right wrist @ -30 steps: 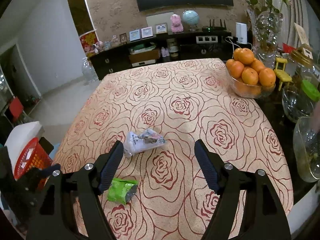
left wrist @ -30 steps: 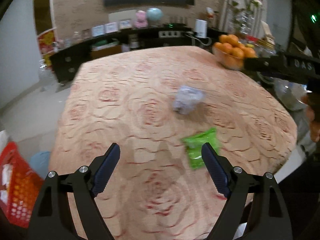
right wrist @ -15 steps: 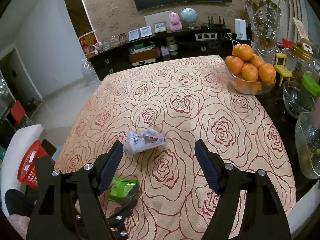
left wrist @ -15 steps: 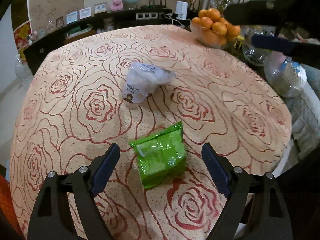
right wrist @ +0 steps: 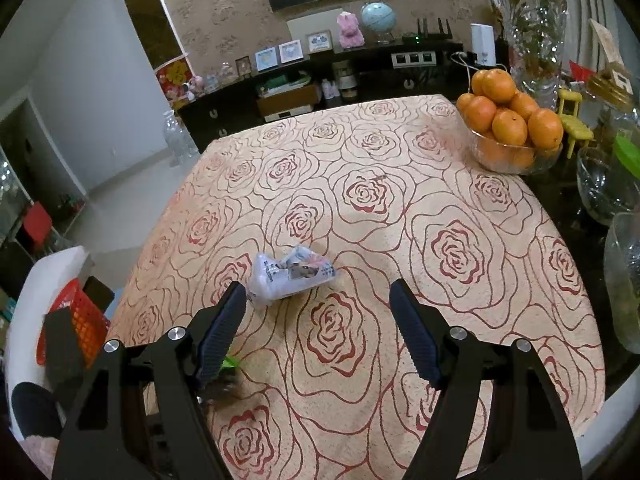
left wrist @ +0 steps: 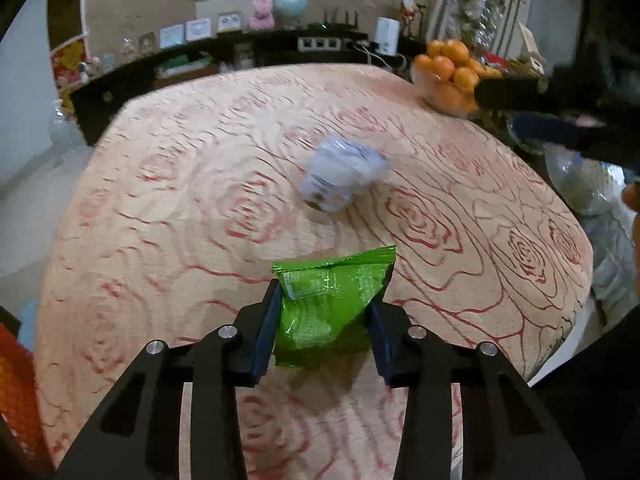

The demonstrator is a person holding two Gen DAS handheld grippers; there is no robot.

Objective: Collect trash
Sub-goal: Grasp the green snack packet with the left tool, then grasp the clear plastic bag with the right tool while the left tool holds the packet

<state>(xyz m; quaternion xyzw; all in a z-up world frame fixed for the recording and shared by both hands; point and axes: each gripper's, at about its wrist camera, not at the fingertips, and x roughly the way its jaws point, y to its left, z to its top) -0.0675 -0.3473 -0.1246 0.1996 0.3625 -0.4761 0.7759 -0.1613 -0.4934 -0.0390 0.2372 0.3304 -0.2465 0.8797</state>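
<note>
Between the two fingers of the left hand-held gripper (left wrist: 324,320), a green snack wrapper (left wrist: 332,304) is sitting on the rose-patterned cloth of the bench (left wrist: 160,216). A second ago those fingers were standing wide apart with the wrapper lying ahead of them and off to one side; now the jaws are closing and both dark pads are meeting the wrapper's crumpled sides, so the hand-held gripper is clenching on it. By the look of it, the first piece of trash is being secured, though it is not yet being lifted clear of the cloth.

Just beyond the wrapper, further out along the fingers, a white crumpled plastic wrapper (left wrist: 344,178) is lying loose on the bench, blurred in this view.

Seen from the right hand-held gripper (right wrist: 320,328), that white wrapper (right wrist: 290,276) is resting just ahead of its fingertips, nearer the left finger. This hand-held gripper is hanging released and empty, its fingers spread as wide as a second ago. It is probably being readied for the white wrapper.

Off to its left, below the bench edge, a red basket (right wrist: 80,324) is waiting, likely where the trash is going. Far ahead to its right, a glass bowl of oranges (right wrist: 508,136) is standing at the cloth's corner.
</note>
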